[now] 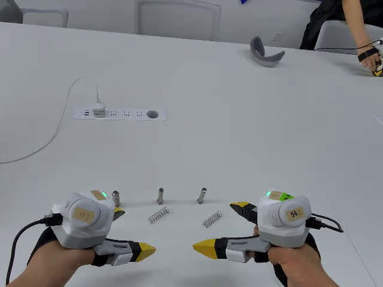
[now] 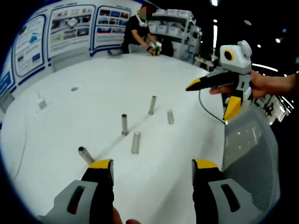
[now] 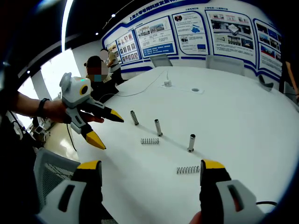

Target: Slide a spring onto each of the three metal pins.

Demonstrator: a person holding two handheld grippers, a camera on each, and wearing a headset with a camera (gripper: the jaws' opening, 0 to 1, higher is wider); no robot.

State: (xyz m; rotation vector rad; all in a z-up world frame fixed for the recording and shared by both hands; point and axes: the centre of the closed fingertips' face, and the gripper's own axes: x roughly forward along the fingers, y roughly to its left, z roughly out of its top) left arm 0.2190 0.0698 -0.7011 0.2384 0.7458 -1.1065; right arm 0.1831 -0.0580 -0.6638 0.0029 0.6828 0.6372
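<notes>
The left gripper (image 2: pixel 153 164) and right gripper (image 3: pixel 148 164) both gape wide, empty, either side of the middle pin (image 1: pixel 160 195); two loose springs (image 1: pixel 158 214) lie flat just before it.

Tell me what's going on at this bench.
A person holds a gripper in each hand over a white table. The left gripper and the right gripper are both open and hold nothing. Three metal pins stand in a row: the leftmost pin seems to carry a spring already, while the middle pin and the right pin are bare. The left spring and the right spring lie loose in front of them.
</notes>
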